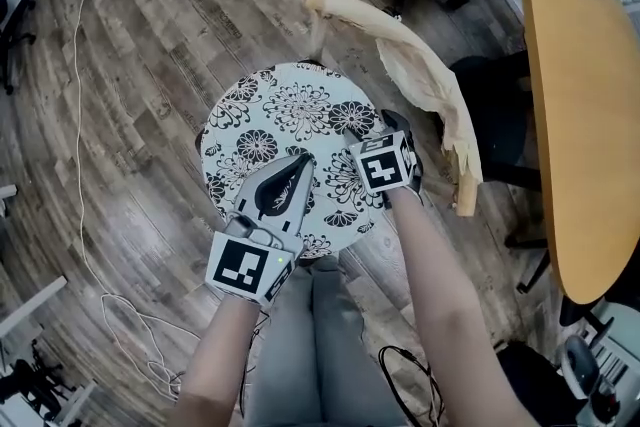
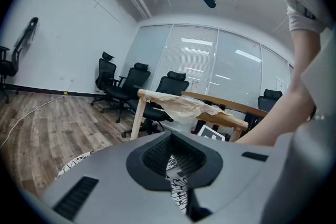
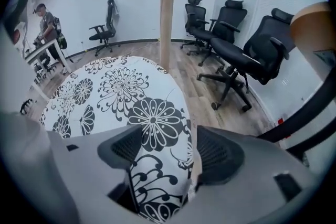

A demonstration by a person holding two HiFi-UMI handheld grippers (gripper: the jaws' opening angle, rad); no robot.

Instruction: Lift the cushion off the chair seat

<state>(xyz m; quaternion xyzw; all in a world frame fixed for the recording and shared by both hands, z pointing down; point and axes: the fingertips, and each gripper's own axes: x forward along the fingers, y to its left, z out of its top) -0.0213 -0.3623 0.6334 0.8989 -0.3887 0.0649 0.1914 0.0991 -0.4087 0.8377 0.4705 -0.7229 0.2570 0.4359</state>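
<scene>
Head view: round, flat cushion (image 1: pixel 292 105), black-and-white floral fabric.

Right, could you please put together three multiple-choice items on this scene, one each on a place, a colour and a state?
1. Where is the right gripper?
A. at the cushion edge beside the draped backrest
B. at the cushion's centre
C. at the edge farthest from the backrest

2. What is the cushion's pattern?
A. red stripes
B. black flowers on white
C. plain blue

3. How do the right gripper's jaws stand?
A. wide apart, empty
B. shut tight, empty
C. closed on the cushion's edge

Answers: 1 A, the head view shows it there; 2 B, plain in every view; 3 C, the right gripper view shows patterned fabric between the jaws.
</scene>
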